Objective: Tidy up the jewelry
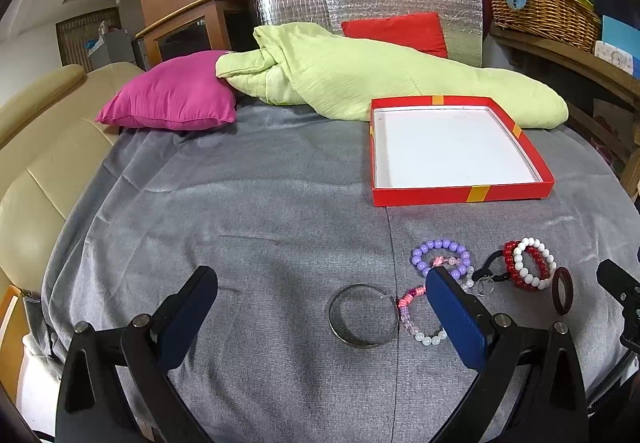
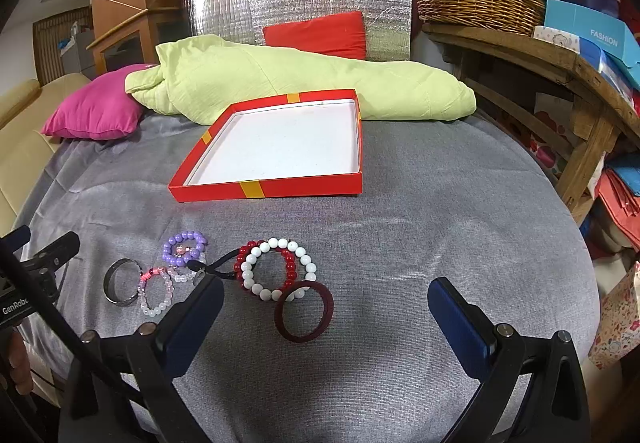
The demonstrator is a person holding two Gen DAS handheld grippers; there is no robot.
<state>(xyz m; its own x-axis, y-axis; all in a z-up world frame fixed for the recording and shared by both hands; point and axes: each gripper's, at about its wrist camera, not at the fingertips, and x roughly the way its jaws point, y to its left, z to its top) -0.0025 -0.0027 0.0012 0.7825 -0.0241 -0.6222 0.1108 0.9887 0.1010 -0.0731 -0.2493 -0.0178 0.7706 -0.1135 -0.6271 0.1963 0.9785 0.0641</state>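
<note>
The shallow red box lies flat and open-side up on the grey cloth, its long axis running from 7 to 1 o'clock in the right wrist view. At its 6 o'clock lie the metal bangle, purple bead bracelet, white bead bracelet and dark red ring. The left gripper and right gripper are spread wide, holding nothing; a green quilt and pink cushion lie behind the box.
</note>
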